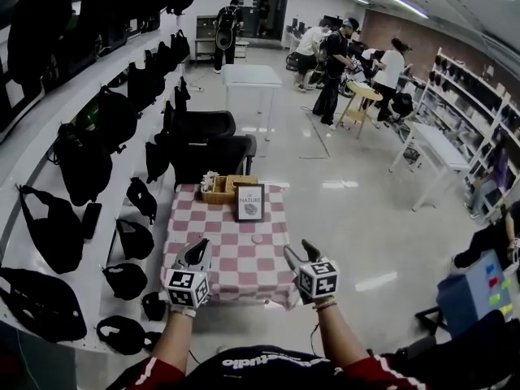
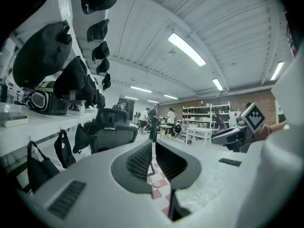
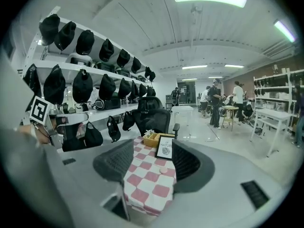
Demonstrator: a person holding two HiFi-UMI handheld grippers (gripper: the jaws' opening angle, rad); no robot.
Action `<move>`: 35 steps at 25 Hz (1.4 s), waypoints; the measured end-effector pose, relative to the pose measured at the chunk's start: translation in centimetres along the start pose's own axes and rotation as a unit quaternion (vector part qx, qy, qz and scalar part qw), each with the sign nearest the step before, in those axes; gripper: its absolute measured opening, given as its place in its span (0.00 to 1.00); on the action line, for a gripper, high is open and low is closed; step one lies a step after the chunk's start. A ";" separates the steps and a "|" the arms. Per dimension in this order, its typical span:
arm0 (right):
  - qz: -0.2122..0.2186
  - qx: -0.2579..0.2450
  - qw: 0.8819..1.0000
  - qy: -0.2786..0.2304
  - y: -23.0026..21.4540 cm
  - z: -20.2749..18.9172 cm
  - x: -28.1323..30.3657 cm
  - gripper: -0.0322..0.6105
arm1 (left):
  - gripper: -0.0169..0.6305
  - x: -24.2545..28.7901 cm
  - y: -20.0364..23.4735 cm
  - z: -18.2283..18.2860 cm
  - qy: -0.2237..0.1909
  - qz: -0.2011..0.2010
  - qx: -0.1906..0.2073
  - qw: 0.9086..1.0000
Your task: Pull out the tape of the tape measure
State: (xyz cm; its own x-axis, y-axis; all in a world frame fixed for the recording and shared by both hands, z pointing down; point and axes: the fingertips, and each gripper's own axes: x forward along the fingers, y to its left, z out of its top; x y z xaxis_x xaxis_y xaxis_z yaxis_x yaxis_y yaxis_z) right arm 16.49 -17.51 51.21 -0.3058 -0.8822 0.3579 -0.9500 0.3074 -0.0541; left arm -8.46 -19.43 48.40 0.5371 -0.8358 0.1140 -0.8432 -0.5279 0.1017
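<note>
- Tape measure [image 1: 257, 239]: a small, flat, pale round disc lying on the table's [image 1: 187, 234] pink-and-white checked cloth. It sits near the table's middle, on the near side of a black-framed picture [image 1: 249, 201] and a woven basket [image 1: 218, 192].
- Left gripper [image 1: 197, 250]: grey, with dark ribbed jaws drawn almost together and nothing between them. It is over the table's near edge, well apart from the disc.
- Right gripper [image 1: 298, 249]: jaws spread wide and empty, by the table's near right corner, with the disc beyond them.
</note>
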 end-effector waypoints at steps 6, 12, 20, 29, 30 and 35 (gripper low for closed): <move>0.006 -0.002 0.999 -0.037 -1.3 2.6 -2.2 0.43 | 0.05 -0.7 -1.4 3.5 -0.027 0.013 0.007 1.000; 0.008 0.001 0.997 -0.075 -1.4 5.1 -4.3 0.43 | 0.05 -1.6 -2.9 6.2 -0.049 0.019 0.027 0.998; 0.005 -0.010 0.994 -0.113 0.0 7.9 -6.0 0.37 | 0.05 -2.5 -2.7 8.4 -0.075 0.044 0.024 0.996; -0.010 -0.004 0.992 -0.129 0.1 8.8 -6.3 0.28 | 0.05 -2.8 -2.7 8.6 -0.084 0.044 0.024 0.995; -0.012 -0.003 0.991 -0.130 0.0 8.9 -6.3 0.27 | 0.05 -2.8 -2.7 8.6 -0.085 0.043 0.024 0.995; -0.010 -0.004 0.991 -0.131 0.3 9.0 -6.1 0.21 | 0.05 -3.0 -2.6 8.9 -0.091 0.041 0.022 0.995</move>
State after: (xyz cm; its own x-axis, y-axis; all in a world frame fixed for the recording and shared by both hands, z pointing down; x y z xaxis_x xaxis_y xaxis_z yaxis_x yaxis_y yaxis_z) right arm 17.49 -15.26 40.60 -0.2928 -0.9505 0.1038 -0.9561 0.2900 -0.0409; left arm -8.08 -16.89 39.04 0.4562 -0.8878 -0.0604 -0.8866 -0.4593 0.0552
